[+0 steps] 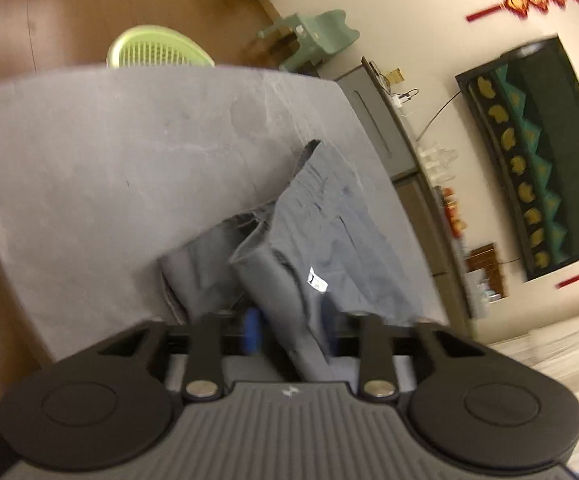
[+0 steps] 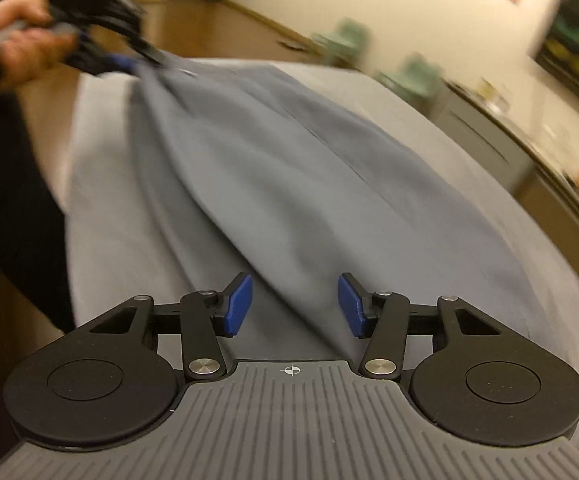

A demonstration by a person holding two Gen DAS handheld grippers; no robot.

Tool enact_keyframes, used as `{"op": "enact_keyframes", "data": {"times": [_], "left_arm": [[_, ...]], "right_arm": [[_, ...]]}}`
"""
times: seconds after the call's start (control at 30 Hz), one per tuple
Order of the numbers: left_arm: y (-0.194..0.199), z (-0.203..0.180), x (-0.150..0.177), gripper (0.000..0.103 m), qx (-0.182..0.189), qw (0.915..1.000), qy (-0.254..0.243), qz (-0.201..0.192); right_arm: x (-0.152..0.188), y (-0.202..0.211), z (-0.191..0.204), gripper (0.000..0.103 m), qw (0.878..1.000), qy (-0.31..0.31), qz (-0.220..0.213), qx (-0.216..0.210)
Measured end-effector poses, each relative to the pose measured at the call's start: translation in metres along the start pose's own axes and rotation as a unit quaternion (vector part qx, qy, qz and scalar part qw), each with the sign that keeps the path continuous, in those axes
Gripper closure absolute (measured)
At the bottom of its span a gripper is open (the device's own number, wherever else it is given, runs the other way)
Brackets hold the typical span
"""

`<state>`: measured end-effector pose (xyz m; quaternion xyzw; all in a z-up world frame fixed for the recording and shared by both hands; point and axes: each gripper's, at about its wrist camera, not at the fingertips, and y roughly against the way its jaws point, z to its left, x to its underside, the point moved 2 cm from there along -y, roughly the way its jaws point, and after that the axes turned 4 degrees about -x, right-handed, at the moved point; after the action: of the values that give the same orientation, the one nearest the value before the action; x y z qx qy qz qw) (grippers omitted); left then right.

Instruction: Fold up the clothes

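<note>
A grey-blue garment (image 1: 329,216) with a small white label lies partly on the grey padded table (image 1: 109,168). One end of it rises up between the blue pads of my left gripper (image 1: 289,326), which is shut on the bunched cloth. In the right wrist view the same garment (image 2: 289,176) stretches from that left gripper (image 2: 129,62), held by a person's hand (image 2: 13,40) at top left, down to the near edge. My right gripper (image 2: 295,306) stands open just above the cloth. A fold runs between its blue pads (image 2: 239,306) without being pinched.
A green mesh basket (image 1: 157,48) stands on the wooden floor beyond the table's far edge. Green chairs (image 1: 321,36) and a grey cabinet (image 1: 381,128) line the wall on the right. A dark sleeve (image 2: 5,200) is at the left.
</note>
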<state>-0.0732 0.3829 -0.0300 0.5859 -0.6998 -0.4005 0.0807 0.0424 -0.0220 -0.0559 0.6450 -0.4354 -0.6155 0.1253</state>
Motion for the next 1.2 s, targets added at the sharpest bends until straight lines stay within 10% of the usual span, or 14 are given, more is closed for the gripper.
{"op": "enact_keyframes", "data": {"times": [0.17, 0.23, 0.47, 0.57, 0.67, 0.8, 0.9, 1.03, 1.2], "left_arm": [[-0.024, -0.038, 0.019, 0.041, -0.014, 0.9968, -0.068, 0.04], [-0.022, -0.044, 0.022, 0.099, -0.03, 0.9943, -0.1, 0.025], [0.007, -0.031, 0.025, 0.099, -0.024, 0.9973, -0.069, 0.007], [-0.013, -0.041, 0.028, 0.087, -0.031, 0.9959, -0.08, 0.029], [-0.014, -0.047, 0.021, 0.097, -0.031, 0.9953, -0.09, 0.021], [0.034, -0.04, 0.006, 0.101, 0.03, 0.9979, -0.055, -0.018], [0.045, -0.025, 0.012, 0.093, -0.002, 0.9994, -0.032, -0.011], [0.044, -0.054, 0.052, 0.069, -0.018, 0.9936, -0.111, -0.008], [0.036, -0.096, 0.113, 0.062, -0.013, 0.9696, -0.244, 0.021]], "right_arm": [[0.033, 0.004, -0.003, 0.042, 0.999, 0.016, -0.004, 0.04], [0.038, 0.005, -0.002, 0.043, 0.998, 0.032, 0.0, 0.062], [0.063, 0.037, -0.031, 0.041, 0.989, 0.034, 0.005, 0.143], [0.073, 0.017, -0.039, 0.06, 0.98, 0.066, 0.053, 0.179], [0.077, 0.011, -0.041, 0.102, 0.978, 0.078, 0.071, 0.179], [0.078, 0.06, -0.036, 0.103, 0.986, 0.063, 0.039, 0.151], [0.079, 0.096, -0.028, 0.103, 0.992, 0.055, 0.013, 0.115], [0.069, 0.079, -0.028, 0.037, 0.993, 0.063, -0.004, 0.099], [0.051, 0.022, -0.012, 0.04, 0.986, 0.137, 0.026, 0.087]]}}
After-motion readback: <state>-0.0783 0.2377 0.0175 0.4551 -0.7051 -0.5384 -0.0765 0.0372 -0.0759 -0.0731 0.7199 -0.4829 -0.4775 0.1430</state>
